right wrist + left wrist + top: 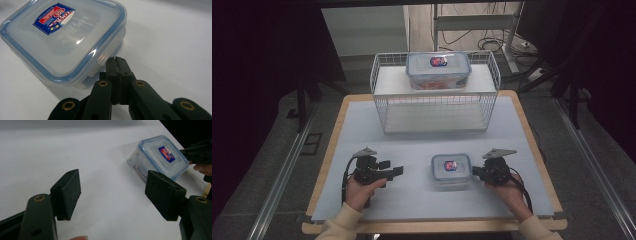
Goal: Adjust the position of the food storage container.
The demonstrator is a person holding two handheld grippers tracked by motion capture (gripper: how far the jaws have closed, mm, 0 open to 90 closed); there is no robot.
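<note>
A small clear food box with a blue-rimmed lid and a red and blue label [451, 170] [162, 155] [62, 37] sits on the white mat near the front of the table. My right gripper [474, 171] [115, 60] is shut with nothing between its jaws. Its tips lie right at the box's right-hand side latch; I cannot tell whether they touch it. My left gripper [393, 169] [113, 187] rests to the left of the box and apart from it. Its jaws are open and hold nothing, and they point toward the box.
A white wire shelf rack [435, 95] stands at the back of the mat, with a larger clear box [438, 70] on its top shelf. The mat [412, 145] lies bare between the rack and the grippers. The wooden table edge [532, 150] runs along the right.
</note>
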